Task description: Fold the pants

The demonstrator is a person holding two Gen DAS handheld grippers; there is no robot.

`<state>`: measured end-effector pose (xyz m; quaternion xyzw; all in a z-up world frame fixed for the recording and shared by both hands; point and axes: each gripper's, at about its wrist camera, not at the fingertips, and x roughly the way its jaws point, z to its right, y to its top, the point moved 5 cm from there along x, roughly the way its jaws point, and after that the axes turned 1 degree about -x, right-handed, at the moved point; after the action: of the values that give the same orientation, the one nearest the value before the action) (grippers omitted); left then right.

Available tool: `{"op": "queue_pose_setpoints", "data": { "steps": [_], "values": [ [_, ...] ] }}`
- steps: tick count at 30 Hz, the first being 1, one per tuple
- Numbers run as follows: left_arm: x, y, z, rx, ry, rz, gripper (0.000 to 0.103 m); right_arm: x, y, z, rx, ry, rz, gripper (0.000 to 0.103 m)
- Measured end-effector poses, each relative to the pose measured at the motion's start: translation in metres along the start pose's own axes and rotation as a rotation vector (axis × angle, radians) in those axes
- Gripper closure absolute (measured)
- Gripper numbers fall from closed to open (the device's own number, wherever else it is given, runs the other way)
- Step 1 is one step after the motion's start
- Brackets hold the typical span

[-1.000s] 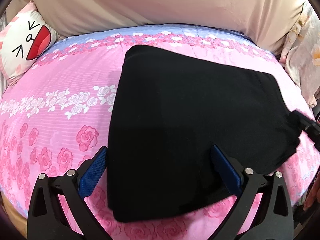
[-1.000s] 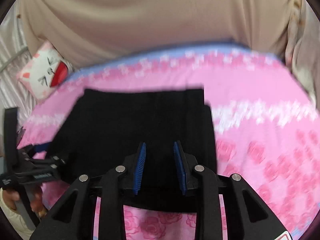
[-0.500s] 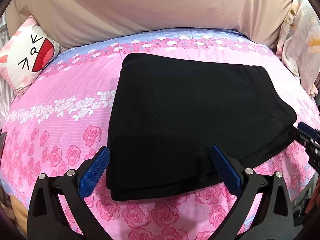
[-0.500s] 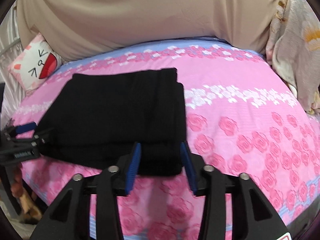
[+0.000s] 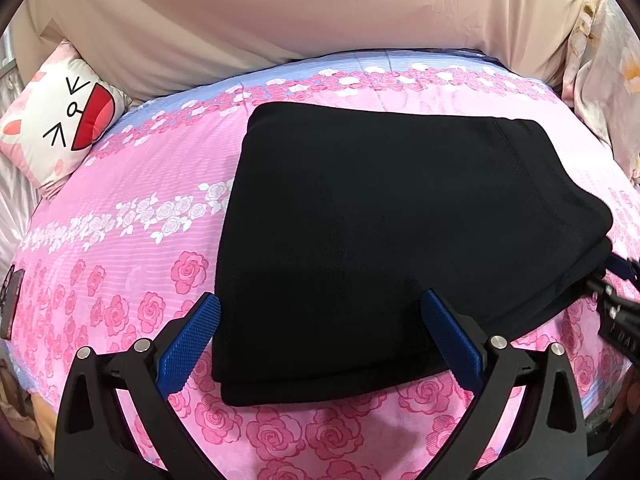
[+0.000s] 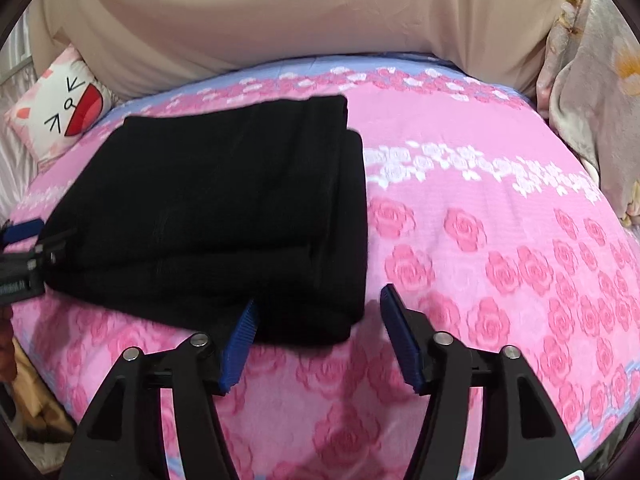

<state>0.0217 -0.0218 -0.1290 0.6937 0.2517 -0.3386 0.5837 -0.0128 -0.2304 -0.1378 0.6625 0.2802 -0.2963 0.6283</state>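
Black pants [image 5: 380, 220] lie folded into a thick rectangle on the pink rose bedspread [image 5: 132, 208]. My left gripper [image 5: 320, 298] stands wide open over their near edge, one finger beside the left side, the other above the cloth. In the right wrist view the pants [image 6: 224, 208] fill the left half. My right gripper [image 6: 319, 298] straddles their near right corner; its jaws are closing, and the pads do not press the cloth. Each gripper shows at the other view's edge: the right gripper [image 5: 616, 304], the left gripper [image 6: 24, 256].
A cat-face pillow [image 5: 60, 128] leans at the back left. Beige fabric [image 5: 320, 12] rises behind the bed, and a floral cloth [image 6: 592, 80] hangs at the right. The bedspread's front edge runs just below both grippers. Bare bedspread [image 6: 500, 240] stretches right of the pants.
The pants' right corner, raised at the right gripper a second ago, now lies flat. The right gripper's jaws stand wider apart and sit back at the near corner.
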Motion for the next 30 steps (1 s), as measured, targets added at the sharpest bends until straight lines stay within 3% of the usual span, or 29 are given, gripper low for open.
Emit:
{"op": "queue_pose_setpoints", "data": {
  "steps": [1, 5, 8, 14, 20, 21, 23, 24, 26, 28, 30],
  "values": [
    [0.0, 0.0, -0.001, -0.001, -0.001, 0.0, 0.005, -0.001, 0.004, 0.0, 0.012, 0.024, 0.007, 0.074],
    [0.008, -0.003, -0.008, -0.005, 0.002, -0.002, 0.005, -0.005, 0.006, 0.015, 0.037, -0.006, 0.009, 0.079],
    [0.016, -0.007, -0.017, -0.076, -0.085, -0.022, 0.005, 0.003, -0.008, 0.033, 0.114, 0.068, 0.002, 0.076],
    [0.014, -0.003, -0.032, -0.196, -0.187, -0.117, 0.005, -0.026, 0.005, 0.021, 0.104, 0.091, -0.009, 0.068],
    [-0.01, 0.012, -0.037, -0.208, -0.199, -0.033, 0.005, -0.068, 0.038, 0.008, 0.109, 0.185, 0.118, 0.061],
    [-0.01, 0.014, -0.034, -0.193, -0.191, -0.026, 0.005, -0.067, 0.045, -0.004, 0.066, 0.185, 0.131, 0.063],
    [-0.006, 0.018, -0.027, -0.154, -0.148, -0.038, 0.005, -0.059, 0.052, -0.02, 0.006, 0.18, 0.13, 0.079],
    [-0.002, 0.02, -0.023, -0.137, -0.128, -0.047, 0.005, -0.051, 0.053, -0.029, -0.019, 0.181, 0.115, 0.098],
    [0.007, 0.021, -0.018, -0.09, -0.074, -0.075, 0.005, -0.031, 0.05, -0.039, -0.044, 0.177, 0.065, 0.101],
    [0.013, 0.018, -0.017, -0.063, -0.021, -0.093, 0.005, -0.007, 0.038, -0.035, -0.052, 0.106, 0.001, 0.103],
    [0.017, 0.014, -0.018, -0.06, -0.015, -0.099, 0.005, 0.004, 0.029, -0.028, -0.028, 0.125, -0.004, 0.103]
  ]
}}
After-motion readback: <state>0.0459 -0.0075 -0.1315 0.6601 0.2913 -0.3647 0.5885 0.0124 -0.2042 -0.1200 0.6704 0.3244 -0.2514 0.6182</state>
